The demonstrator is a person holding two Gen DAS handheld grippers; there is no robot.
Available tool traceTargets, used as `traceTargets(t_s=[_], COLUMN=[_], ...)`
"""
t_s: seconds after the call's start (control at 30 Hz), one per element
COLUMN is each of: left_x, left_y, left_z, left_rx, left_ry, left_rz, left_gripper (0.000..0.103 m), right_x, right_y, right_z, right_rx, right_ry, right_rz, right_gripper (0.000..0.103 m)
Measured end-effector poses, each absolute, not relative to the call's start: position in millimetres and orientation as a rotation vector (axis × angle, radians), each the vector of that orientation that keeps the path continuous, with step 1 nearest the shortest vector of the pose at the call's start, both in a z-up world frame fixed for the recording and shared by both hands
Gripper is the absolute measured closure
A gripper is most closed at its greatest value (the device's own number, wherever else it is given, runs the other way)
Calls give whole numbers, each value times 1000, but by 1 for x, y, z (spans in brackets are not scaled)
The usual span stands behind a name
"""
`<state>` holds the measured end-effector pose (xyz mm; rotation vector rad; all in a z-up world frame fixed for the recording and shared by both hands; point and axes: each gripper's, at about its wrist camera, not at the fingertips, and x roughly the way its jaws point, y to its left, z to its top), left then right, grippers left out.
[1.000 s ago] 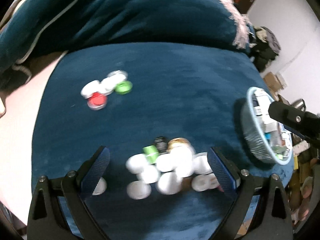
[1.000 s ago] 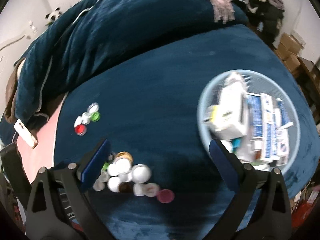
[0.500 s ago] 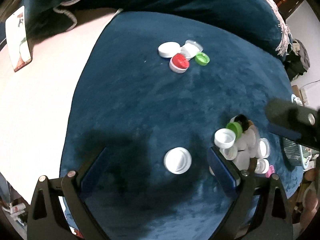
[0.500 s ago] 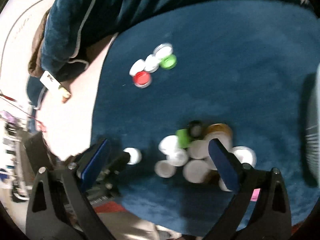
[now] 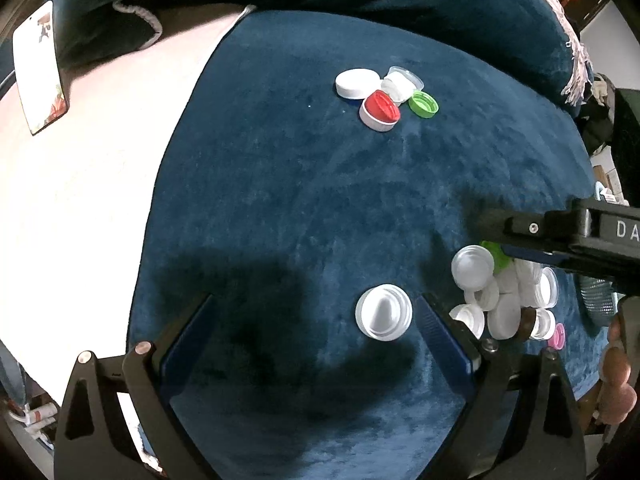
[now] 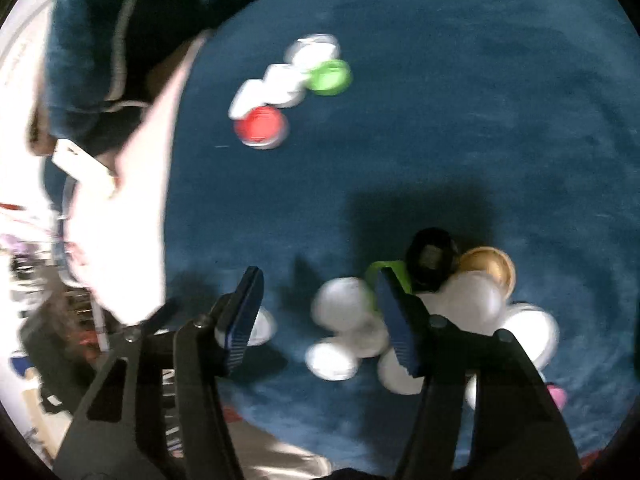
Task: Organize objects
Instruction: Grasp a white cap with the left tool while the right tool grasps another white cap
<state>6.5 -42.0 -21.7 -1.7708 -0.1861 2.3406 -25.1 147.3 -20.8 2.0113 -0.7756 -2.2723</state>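
A lone white cap (image 5: 384,312) lies on the dark blue blanket (image 5: 320,200) between the fingers of my left gripper (image 5: 312,328), close to the right finger; the jaws are open and touch nothing. Right of it sits a pile of mostly white caps (image 5: 504,292). My right gripper (image 6: 320,312) hangs low over that pile's left edge, jaws closing. A blurred white cap (image 6: 340,304) lies between them, unpressed. Green (image 6: 390,276), black (image 6: 432,256) and gold (image 6: 488,268) caps lie just beyond its right finger. From the left wrist, the right gripper (image 5: 520,240) reaches in from the right.
Farther back lies a small group: a white cap (image 5: 357,83), a red cap (image 5: 380,111), a green cap (image 5: 423,104) and a clear one (image 5: 402,80). A phone-like card (image 5: 38,68) rests on the pale sheet at left. A mesh basket (image 5: 596,296) peeks in at right.
Both grippers dropped lower toward the blanket. The left one shifted from the pile to the lone white cap. The right one swung from the basket to the pile and its jaws narrowed.
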Motion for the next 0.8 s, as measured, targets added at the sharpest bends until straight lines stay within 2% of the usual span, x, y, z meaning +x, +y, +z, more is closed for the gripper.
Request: traceTargets(t_s=[0.17, 0.6, 0.63, 0.67, 0.7, 0.8], left_x=[6, 13, 14, 14, 14, 12], left_y=[-37, -46, -46, -45, -45, -44], left_z=[-22, -25, -25, -24, -24, -25], left_rx=[-1771, -1805, -1808, -1805, -1801, -1794], left_ry=[-179, -183, -171, -175, -180, -179], left_rz=[2335, 2344, 2345, 2342, 2338, 2340], left_gripper=[5, 5, 5, 5, 5, 5], right_x=[-24, -25, -26, -27, -28, -32], right_y=[137, 97, 97, 96, 96, 101], right_z=[-15, -29, -32, -33, -34, -30], right_rx=[1989, 2086, 2096, 2099, 2103, 2074], right_ry=[-671, -135, -130, -121, -108, -171], right_rz=[-2281, -2237, -2230, -2222, -2213, -2224], right_gripper=[44, 44, 45, 52, 69, 69])
